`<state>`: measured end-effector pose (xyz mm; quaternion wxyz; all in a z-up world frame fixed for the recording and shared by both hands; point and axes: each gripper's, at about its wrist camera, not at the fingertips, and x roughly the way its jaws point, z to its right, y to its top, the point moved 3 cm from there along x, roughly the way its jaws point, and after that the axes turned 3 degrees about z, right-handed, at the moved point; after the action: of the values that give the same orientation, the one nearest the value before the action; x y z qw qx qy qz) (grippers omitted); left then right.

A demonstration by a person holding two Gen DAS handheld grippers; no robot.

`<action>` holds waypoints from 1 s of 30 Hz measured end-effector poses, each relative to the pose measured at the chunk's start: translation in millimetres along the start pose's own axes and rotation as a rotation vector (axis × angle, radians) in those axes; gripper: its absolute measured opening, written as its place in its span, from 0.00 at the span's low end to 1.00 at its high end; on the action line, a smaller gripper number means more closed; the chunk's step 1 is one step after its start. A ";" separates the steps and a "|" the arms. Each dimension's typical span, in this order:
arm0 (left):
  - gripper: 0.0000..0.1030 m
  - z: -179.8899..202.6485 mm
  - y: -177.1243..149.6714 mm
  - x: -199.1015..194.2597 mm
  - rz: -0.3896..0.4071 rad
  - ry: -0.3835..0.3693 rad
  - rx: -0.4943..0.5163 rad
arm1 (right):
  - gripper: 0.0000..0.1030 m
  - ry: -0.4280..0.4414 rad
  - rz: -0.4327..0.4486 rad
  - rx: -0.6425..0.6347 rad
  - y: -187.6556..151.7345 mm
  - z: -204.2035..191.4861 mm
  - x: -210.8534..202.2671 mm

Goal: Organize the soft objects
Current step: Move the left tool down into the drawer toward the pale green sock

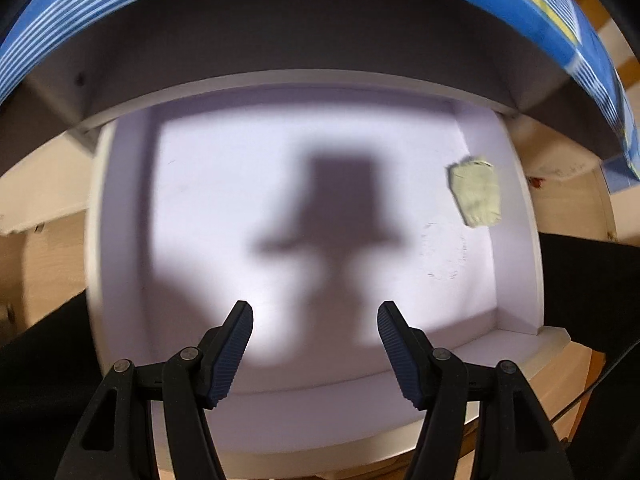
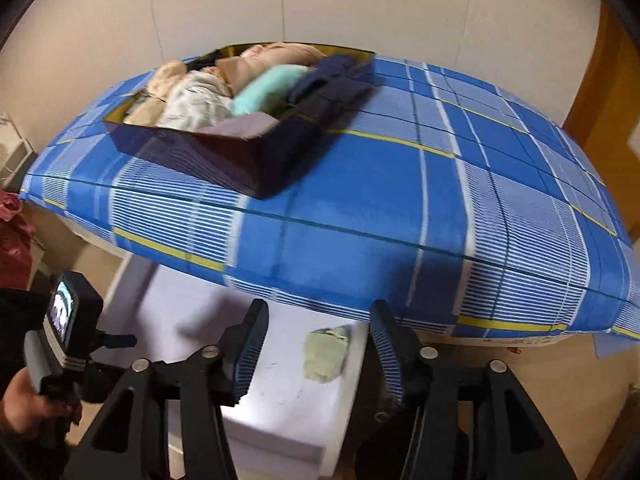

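Setting: a bed with a blue plaid sheet [image 2: 400, 184] overhangs a white drawer [image 1: 120, 240] pulled out below it.
Task item: a pale green folded cloth [image 1: 476, 194] lies alone on the drawer floor, near the right wall in the left wrist view; the right wrist view shows it just ahead of that tool's tips.
Other soft things: a dark fabric box [image 2: 224, 160] sits on the sheet, holding a mint cloth [image 2: 264, 88] and beige and white bundles (exact items hard to tell).
Left gripper [image 1: 316, 336]: jaws released, nothing between them, pointing down over the bare drawer floor, well apart from the cloth.
Right gripper [image 2: 318, 344]: jaws parted, empty; the green cloth appears between them but beyond the tips, untouched.
Left hand [image 2: 24, 400]: grips its tool at the drawer's left side.
Risk: a pinch from here could catch only the top fold, so the cloth unfurls on lifting.
Risk: the overhanging mattress edge sits close above the cloth; a raised tool could snag the sheet.
Risk: motion blur suggests quick movement, so an overshoot into the drawer wall seems possible.
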<state>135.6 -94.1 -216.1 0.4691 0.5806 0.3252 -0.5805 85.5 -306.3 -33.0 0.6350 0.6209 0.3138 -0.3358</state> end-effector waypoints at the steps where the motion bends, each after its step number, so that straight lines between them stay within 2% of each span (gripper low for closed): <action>1: 0.64 8.7 2.6 2.4 0.002 -0.004 0.018 | 0.54 -0.003 -0.002 0.002 -1.3 2.3 2.2; 4: 0.64 28.6 9.4 11.2 -0.005 -0.028 0.033 | 0.54 -0.013 -0.014 0.018 -5.3 11.7 9.6; 9: 0.64 63.2 19.2 36.2 -0.069 -0.090 0.014 | 0.55 -0.012 -0.027 0.068 -8.7 24.2 15.7; 15: 0.64 99.7 38.0 55.9 -0.087 -0.133 0.015 | 0.55 0.036 -0.001 0.077 -6.2 24.0 13.3; 17: 0.66 110.5 45.2 61.4 -0.095 -0.160 0.004 | 0.55 0.035 0.005 0.075 -5.5 23.7 12.7; 19: 0.74 118.8 51.4 66.3 -0.101 -0.167 -0.006 | 0.55 0.028 0.012 0.086 -3.7 27.0 12.2; 23: 0.74 129.9 63.3 74.6 -0.101 -0.193 -0.048 | 0.55 0.018 0.028 0.134 -0.8 39.5 10.0; 27: 0.74 136.4 69.4 84.4 -0.115 -0.177 -0.058 | 0.57 0.009 0.029 0.166 -1.1 49.0 10.2; 30: 0.74 141.0 72.5 95.7 -0.134 -0.134 -0.052 | 0.57 0.014 0.031 0.184 -0.8 52.8 10.7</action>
<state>161.4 -265.4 -281.6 0.4650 0.5051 0.3462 -0.6393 90.0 -359.5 -40.4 0.5780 0.6838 0.2767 -0.3490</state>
